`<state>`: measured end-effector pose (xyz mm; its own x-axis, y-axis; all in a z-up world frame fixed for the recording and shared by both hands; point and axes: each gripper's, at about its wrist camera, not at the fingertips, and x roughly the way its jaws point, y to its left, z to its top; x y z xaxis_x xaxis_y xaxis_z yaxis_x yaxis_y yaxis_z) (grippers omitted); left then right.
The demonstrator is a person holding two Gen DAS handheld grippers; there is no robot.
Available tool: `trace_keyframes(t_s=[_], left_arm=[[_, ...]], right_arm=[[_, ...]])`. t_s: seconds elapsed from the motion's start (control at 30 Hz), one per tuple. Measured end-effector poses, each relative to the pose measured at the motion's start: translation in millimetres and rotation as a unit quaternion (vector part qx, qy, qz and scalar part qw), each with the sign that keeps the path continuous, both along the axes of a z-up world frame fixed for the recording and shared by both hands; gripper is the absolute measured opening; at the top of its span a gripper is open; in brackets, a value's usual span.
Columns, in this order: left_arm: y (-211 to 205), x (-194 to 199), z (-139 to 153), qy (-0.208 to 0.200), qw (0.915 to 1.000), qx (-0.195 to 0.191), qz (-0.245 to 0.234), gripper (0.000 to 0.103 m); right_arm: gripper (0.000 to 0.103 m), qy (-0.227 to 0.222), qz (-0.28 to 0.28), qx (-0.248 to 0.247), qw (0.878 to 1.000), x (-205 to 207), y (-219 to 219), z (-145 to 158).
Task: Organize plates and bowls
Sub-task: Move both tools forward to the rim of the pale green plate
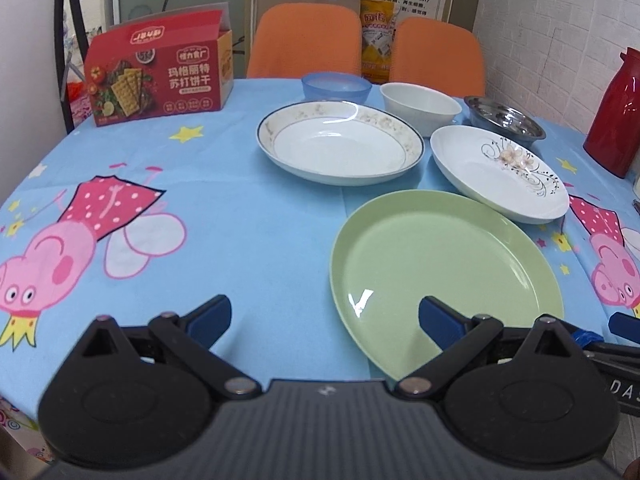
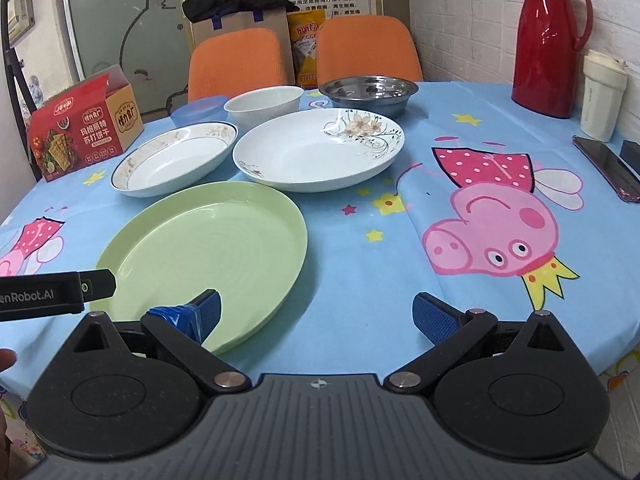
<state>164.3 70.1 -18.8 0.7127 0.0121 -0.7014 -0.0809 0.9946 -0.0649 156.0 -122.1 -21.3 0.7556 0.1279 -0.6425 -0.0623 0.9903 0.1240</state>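
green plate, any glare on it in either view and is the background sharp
Left wrist view: a small white glint on the green plate near its front rim, chairs behind look soft. Right wrist view: only a faint sheen on the plate; the table edge bows from fisheye distortion.

You face a round table [image 2: 360, 320] under a blue cartoon-pig cloth, two orange chairs [image 2: 240, 60] at its far side, white brick wall [image 2: 460, 20] at right.
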Motion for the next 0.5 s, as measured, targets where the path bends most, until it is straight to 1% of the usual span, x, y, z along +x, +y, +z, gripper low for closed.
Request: trace_keyframes(t_s=[0.17,0.33,0.37,0.4,0.5], left_arm=[[-3.0,26.1,-3.8,0.020,0.9996,0.009,-0.018,0.099],[-2.5,42.7,-9.8,0.042,0.9980,0.023,-0.041,0.099],[-0.6,45.8,-11.2,0.046,0.9977,0.021,-0.046,0.099],[0.6,47.8,-12.0,0.047,0.9975,0.017,-0.049,0.099],[1.8,52.3,-13.7,0.055,0.9960,-0.005,-0.070,0.098]], right_arm=[[0.090,0.015,0.014,-0.010,1.000,26.2,6.7,-2.4],[0.090,0.027,0.037,-0.028,0.999,38.5,15.1,-8.7],[0.091,0.033,0.041,-0.027,0.998,42.7,15.1,-11.2],[0.090,0.027,0.044,-0.035,0.998,43.8,17.0,-12.2],[0.091,0.017,0.060,-0.034,0.997,45.5,16.0,-13.4]])
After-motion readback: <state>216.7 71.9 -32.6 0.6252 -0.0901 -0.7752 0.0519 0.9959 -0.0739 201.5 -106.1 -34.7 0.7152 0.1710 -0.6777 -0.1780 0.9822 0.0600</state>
